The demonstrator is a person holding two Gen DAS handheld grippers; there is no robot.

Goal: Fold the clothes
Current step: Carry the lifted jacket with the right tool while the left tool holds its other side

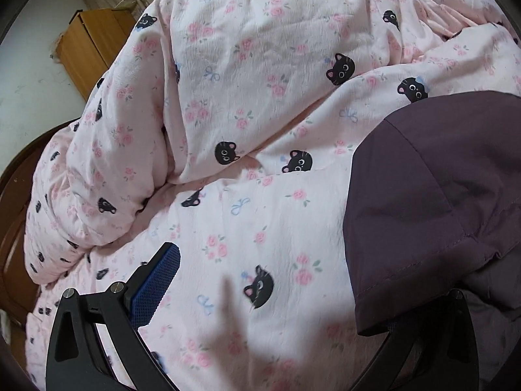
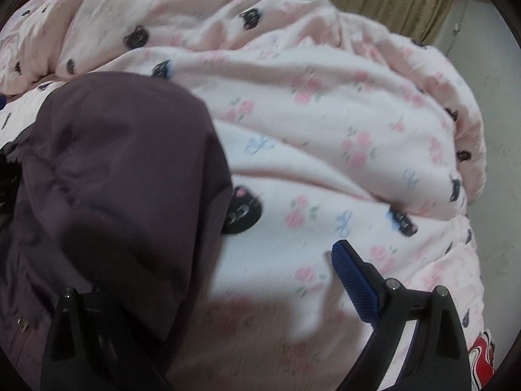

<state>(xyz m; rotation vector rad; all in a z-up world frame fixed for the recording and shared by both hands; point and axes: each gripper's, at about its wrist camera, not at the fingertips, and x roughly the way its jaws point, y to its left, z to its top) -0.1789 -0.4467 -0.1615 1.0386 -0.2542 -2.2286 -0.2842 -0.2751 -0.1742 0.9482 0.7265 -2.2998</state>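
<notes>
Two wrist fisheye views, each looking forward and steeply down along its own gripper fingers from close above the bed, left view facing a wooden cabinet point(image 1: 91, 45), both sharing the pink quilt point(image 1: 247, 75) and purple garment point(image 1: 433, 189).

My left tool point(image 1: 270, 296) points downward, jaws spread wide, one blue pad point(image 1: 156, 280) exposed. My right tool point(image 2: 228, 277) likewise tilts down, jaws wide apart, pressing on nothing.
</notes>
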